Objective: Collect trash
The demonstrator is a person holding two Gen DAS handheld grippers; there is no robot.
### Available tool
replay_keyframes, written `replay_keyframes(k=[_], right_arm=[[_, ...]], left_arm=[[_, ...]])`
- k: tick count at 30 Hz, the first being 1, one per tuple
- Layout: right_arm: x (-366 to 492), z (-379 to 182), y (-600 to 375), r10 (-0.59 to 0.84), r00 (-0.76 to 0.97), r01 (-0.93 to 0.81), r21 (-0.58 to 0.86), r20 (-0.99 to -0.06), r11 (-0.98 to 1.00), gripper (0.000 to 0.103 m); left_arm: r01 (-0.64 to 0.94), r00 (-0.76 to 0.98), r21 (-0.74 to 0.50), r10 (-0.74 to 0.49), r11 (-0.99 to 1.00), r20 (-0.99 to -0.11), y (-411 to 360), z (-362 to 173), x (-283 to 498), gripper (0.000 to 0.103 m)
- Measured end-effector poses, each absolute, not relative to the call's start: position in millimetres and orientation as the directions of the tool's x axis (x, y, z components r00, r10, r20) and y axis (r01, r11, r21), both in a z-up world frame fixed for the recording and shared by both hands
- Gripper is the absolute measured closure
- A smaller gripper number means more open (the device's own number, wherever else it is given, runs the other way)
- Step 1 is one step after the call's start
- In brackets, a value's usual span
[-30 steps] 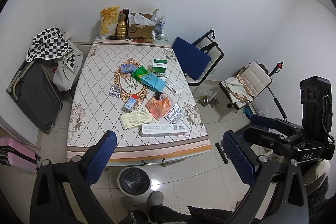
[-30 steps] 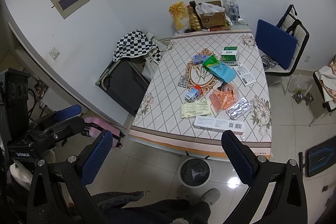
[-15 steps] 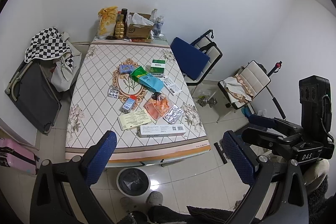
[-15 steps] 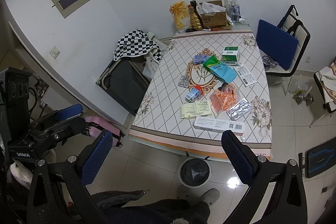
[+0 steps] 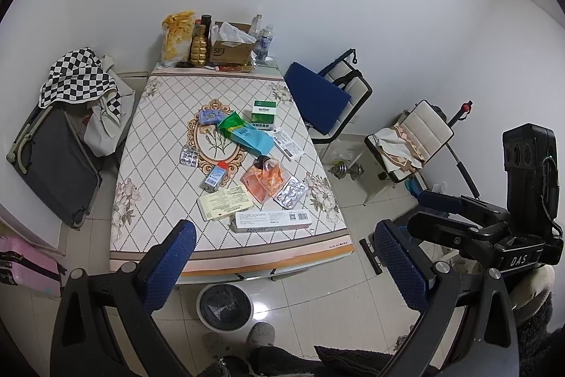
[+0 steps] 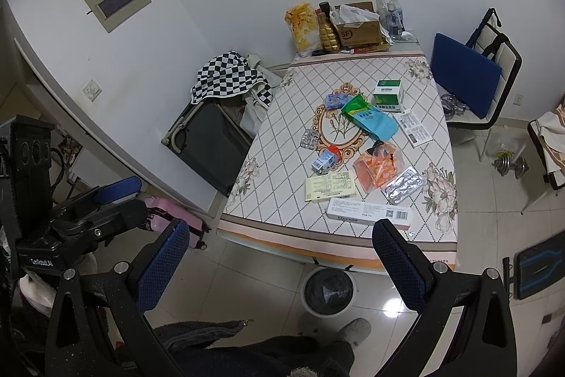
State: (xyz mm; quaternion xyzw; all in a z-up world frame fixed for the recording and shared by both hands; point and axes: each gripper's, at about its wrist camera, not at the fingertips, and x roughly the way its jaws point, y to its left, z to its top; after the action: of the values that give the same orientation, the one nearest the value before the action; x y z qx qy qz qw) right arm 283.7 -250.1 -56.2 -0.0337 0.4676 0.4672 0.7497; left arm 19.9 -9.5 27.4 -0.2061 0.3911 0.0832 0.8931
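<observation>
Table [image 5: 159, 200] w/ diamond-pattern cloth fills the mid scene, trash scattered over its centre and near half. Bin [image 5: 225, 306], round, white rim w/ black liner, sits on the floor under the near table edge, between table and the person's slippers.

Trash, big to small:
- Long white box [image 5: 273, 221] w/ barcode, lying flat along the near edge.
- Blue-green foil pouch [image 5: 247, 133], flat, at centre, just left of the green/white box [image 5: 264, 113] at the far right of the pile.
- Orange plastic bag [image 5: 263, 181], crumpled, semi-clear, right of centre, just far of the long box.
- Pale yellow leaflet-box [image 5: 225, 202], flat, touching the long box's left end.
- White label card [image 5: 289, 148], near the right edge.
- Silver blister pack [image 5: 291, 192], touching the orange bag's right side; a 2nd blister [image 5: 189, 157] lies left of centre.
- Small blue carton w/ red cap [image 5: 215, 175], on its side, mid-table.
- Small blue packet [image 5: 209, 116], far of the medallion print.

Left gripper [image 5: 282, 265]: jaws spread wide, nothing between, held high short of the table. Right gripper [image 6: 280, 265]: same, wide apart, holding nothing, over the floor near the bin.
</observation>
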Motion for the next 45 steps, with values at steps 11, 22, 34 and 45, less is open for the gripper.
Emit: replay_keyframes(k=[11,22,34,45], right_arm=[[284,-54,-239,0.671,0.122,-0.731,0.391,-0.731,0.559,0.0],[311,-124,-186,0.46,0.25,-0.733,0.144,-0.852,0.664,0.0],[380,-406,-51,-0.074,0.278,-0.909,-0.287,-0.958,0.304,0.001],[395,-478,-24,-0.156,0.156,-0.958,-0.187,-0.975,0.217,0.03]], left_arm=[[-0.307,0.679,-0.303,-0.015,0.902,-0.734,-12,24,26,0.0],[-0.581,0.408,0.14,0.436,0.802,-0.803,10,-75,93,0.0],[-0.598,0.081,0.217,0.327,0.772,-0.941,57,-307,156,0.0],[-0.547,0.024,0.234,0.294,0.804,-0.955,70,-344,156,0.0]])
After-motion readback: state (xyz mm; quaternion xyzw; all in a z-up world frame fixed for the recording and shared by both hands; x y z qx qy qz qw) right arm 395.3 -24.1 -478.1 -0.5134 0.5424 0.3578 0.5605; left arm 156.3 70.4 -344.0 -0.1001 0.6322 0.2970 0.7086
